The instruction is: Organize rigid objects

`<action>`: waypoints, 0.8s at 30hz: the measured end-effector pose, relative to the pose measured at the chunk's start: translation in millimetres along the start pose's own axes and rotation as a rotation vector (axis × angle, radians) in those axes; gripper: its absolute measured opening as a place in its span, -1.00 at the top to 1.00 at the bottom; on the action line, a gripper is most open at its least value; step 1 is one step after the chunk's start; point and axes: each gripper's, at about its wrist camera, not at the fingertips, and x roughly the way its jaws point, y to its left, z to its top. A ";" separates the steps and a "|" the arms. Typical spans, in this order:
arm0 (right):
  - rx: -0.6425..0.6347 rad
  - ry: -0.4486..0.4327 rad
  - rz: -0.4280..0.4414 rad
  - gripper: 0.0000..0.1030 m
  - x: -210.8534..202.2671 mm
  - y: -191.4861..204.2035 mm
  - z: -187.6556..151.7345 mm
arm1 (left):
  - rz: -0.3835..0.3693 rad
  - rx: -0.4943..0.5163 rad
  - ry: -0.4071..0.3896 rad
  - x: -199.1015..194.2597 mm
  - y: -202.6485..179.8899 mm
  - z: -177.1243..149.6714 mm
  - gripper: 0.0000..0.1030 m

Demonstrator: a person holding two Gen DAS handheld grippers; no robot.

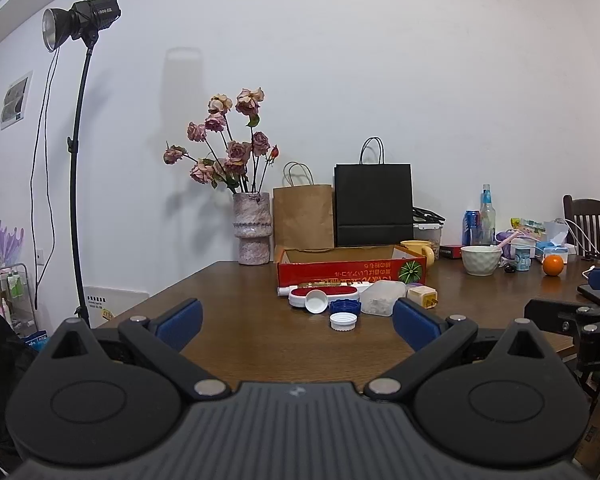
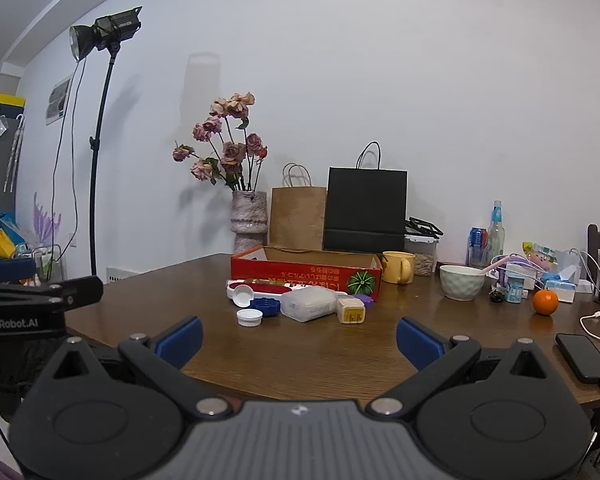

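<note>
Room: a white wall is standing behind a brown wooden table [image 1: 236, 292], with a black studio light on a tall stand [image 1: 82, 20] rising at the left.
Back edge of the table: a mottled pink ceramic vase of dried roses [image 1: 252, 228], a brown paper bag [image 1: 303, 216] and a black paper bag [image 1: 373, 204] are lining up side by side.
Red cardboard box [image 1: 350, 272]: sitting open-topped in front of the bags, towards the middle of the table.
Task items: a white screw cap [image 1: 343, 321], a blue ridged cap [image 1: 344, 306], a clear plastic tub [image 1: 381, 298] and a cream plug adapter [image 1: 422, 296] are lying clustered just in front of the box.
Right end of the table: a white bowl [image 2: 462, 282] and an orange [image 2: 545, 302] are sitting well apart from the cluster.
Left gripper [image 1: 298, 320]: hovering over the near edge, blue fingers spread wide, gripping nothing.
Right gripper [image 2: 299, 342]: hanging beside it, fingers likewise parted and empty.
</note>
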 end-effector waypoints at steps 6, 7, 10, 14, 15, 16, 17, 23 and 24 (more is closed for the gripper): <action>-0.002 0.054 0.002 -1.00 12.7 -1.0 -8.2 | 0.005 0.024 -0.007 7.1 -1.6 -6.5 -1.00; 0.011 0.053 0.002 -1.00 15.7 -1.3 -10.3 | 0.015 0.026 -0.004 10.9 -1.9 -6.9 -1.00; 0.025 0.060 0.005 -1.00 28.6 -3.8 -12.5 | 0.018 0.008 0.017 23.5 1.4 -6.8 -1.00; 0.028 0.036 -0.010 -1.00 46.9 -5.4 -14.4 | 0.025 0.016 0.014 37.4 0.1 -8.2 -1.00; 0.032 0.044 -0.009 -1.00 51.7 -6.2 -14.8 | 0.024 0.019 0.020 43.1 -1.1 -8.6 -1.00; 0.045 0.053 -0.008 -1.00 56.2 -6.9 -14.6 | 0.022 0.017 0.027 47.4 -1.3 -8.8 -1.00; 0.048 0.057 -0.012 -1.00 62.2 -8.9 -14.0 | 0.018 0.010 0.037 52.4 -1.0 -9.2 -1.00; 0.125 0.082 -0.029 -1.00 101.4 -33.3 -11.3 | 0.027 -0.020 0.095 91.5 -1.3 -10.9 -1.00; 0.136 0.090 -0.026 -1.00 108.7 -37.6 -10.5 | 0.027 -0.023 0.100 98.7 -1.7 -11.0 -1.00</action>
